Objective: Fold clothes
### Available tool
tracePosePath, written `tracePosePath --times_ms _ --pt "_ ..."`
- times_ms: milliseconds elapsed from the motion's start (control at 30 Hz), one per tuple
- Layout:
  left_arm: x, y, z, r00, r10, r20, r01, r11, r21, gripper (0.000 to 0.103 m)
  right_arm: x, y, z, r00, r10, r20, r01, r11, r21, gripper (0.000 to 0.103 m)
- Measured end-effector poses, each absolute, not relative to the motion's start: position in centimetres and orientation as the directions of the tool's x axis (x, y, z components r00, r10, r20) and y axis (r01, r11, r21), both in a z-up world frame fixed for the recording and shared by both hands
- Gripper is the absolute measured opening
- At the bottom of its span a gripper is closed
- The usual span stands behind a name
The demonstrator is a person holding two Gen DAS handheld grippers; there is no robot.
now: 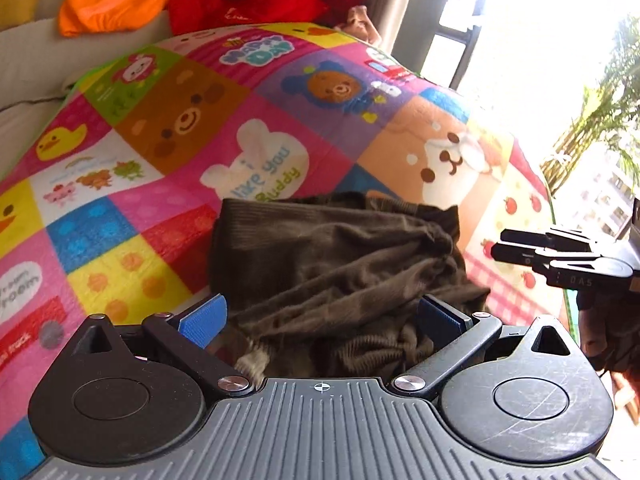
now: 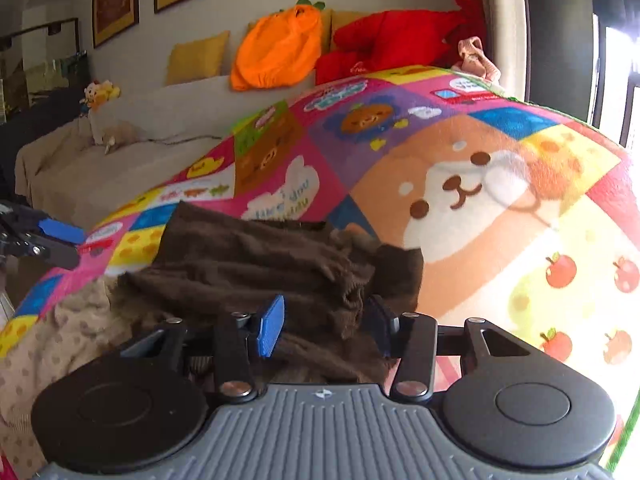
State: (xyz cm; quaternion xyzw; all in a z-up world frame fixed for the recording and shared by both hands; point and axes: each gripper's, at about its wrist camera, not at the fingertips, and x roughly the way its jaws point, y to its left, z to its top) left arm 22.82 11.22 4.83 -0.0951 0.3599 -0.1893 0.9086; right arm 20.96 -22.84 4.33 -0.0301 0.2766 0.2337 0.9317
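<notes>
On mat (image 1: pixel 168 216): brown garment (image 1: pixel 328 256) (bunched)

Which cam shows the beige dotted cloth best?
Right wrist. The beige dotted cloth fills its lower-left corner, lying beside and partly under the brown garment on the patchwork mat. The left wrist view shows none of it: only the brown garment, the mat and the left gripper in front.
</notes>
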Motion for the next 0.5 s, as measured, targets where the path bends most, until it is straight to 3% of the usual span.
tracePosePath --times_ms 133,267,367,500 --pt "27.3 9.8 2.0 0.642 -0.41 -0.648 0.211 0.907 -0.365 0.103 25.4 -20.0 2.3 0.698 0.439 -0.566 -0.448 0.884 0.133 0.041" --pt "29.8 10.9 -1.1 0.567 -0.341 -0.75 0.144 0.937 -0.318 0.103 28.4 -18.5 -2.3 0.659 0.333 -0.675 -0.424 0.905 0.034 0.038" --pt "30.3 14.1 -0.1 0.616 -0.327 -0.716 0.103 0.935 -0.338 0.103 28.8 -19.2 -1.7 0.649 0.357 -0.673 -0.436 0.898 0.056 0.037" --pt "32.1 16.9 1.5 0.648 -0.388 -0.655 0.109 0.899 -0.425 0.103 29.7 -20.2 1.5 0.718 0.359 -0.596 -0.414 0.909 0.048 0.041"
